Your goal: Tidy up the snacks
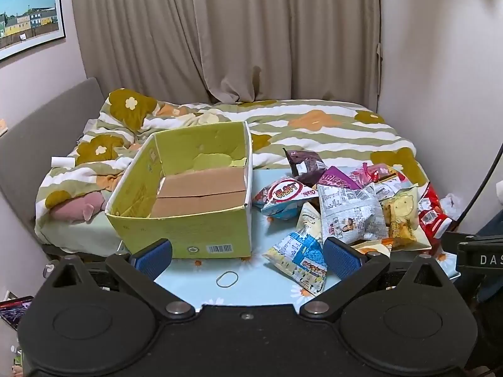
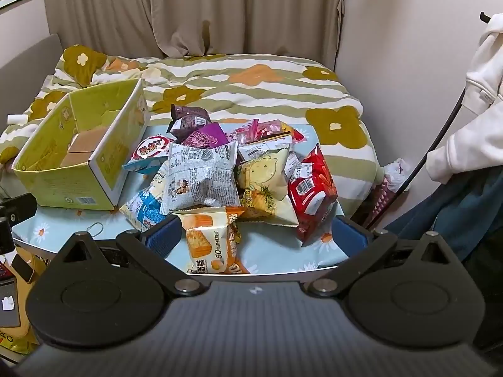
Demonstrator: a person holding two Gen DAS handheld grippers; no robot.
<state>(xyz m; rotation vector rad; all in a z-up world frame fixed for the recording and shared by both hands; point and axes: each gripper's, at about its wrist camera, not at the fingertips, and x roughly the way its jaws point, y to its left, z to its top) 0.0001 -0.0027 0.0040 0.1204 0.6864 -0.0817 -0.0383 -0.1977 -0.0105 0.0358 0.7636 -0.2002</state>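
Observation:
An open yellow-green cardboard box (image 1: 188, 229) stands on the left of a small table with a light blue daisy cloth (image 1: 251, 270); it also shows in the right wrist view (image 2: 66, 185). Its inside looks bare. A pile of snack bags (image 1: 349, 207) lies to its right, including a grey newsprint bag (image 2: 201, 176), a red bag (image 2: 311, 194) and an orange cake bag (image 2: 210, 242). My left gripper (image 1: 248, 259) is open and empty at the table's near edge. My right gripper (image 2: 256, 240) is open, with the orange cake bag lying between its fingers.
A rubber band (image 1: 227, 279) lies on the cloth near the left gripper. Behind the table is a bed with a flowered striped duvet (image 1: 314, 125) and curtains. A person in a white hoodie (image 2: 471, 110) stands at the right.

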